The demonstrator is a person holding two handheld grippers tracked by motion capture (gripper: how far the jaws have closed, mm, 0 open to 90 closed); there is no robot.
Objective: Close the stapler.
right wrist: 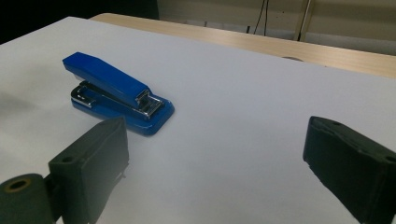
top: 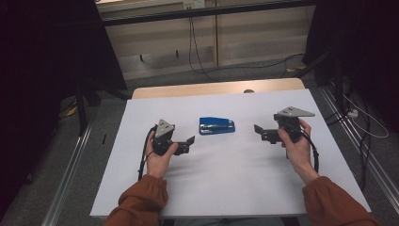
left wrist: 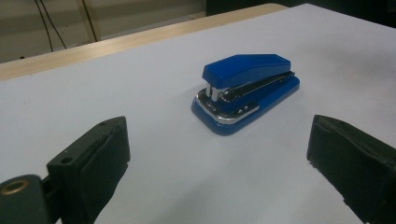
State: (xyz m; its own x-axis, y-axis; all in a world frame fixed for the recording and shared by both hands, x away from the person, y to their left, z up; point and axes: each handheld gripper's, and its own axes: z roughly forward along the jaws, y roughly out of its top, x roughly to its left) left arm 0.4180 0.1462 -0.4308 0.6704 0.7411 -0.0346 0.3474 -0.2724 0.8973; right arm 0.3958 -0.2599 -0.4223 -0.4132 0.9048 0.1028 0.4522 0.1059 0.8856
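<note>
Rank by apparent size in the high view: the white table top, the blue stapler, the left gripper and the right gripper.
1. White rectangular table top: largest by far.
2. Black left gripper and black right gripper: about alike, so unranked.
3. Blue stapler: smallest, though not by much.

Lighting dim and even, from overhead. Surface [top: 226, 174] reads grey-white, without glare. Soft shadows only. Surroundings fall to near black. Both gripper views slightly soft; the jaws in the foreground blur, and the stapler [left wrist: 245, 88] ahead of them is reasonably sharp.
</note>
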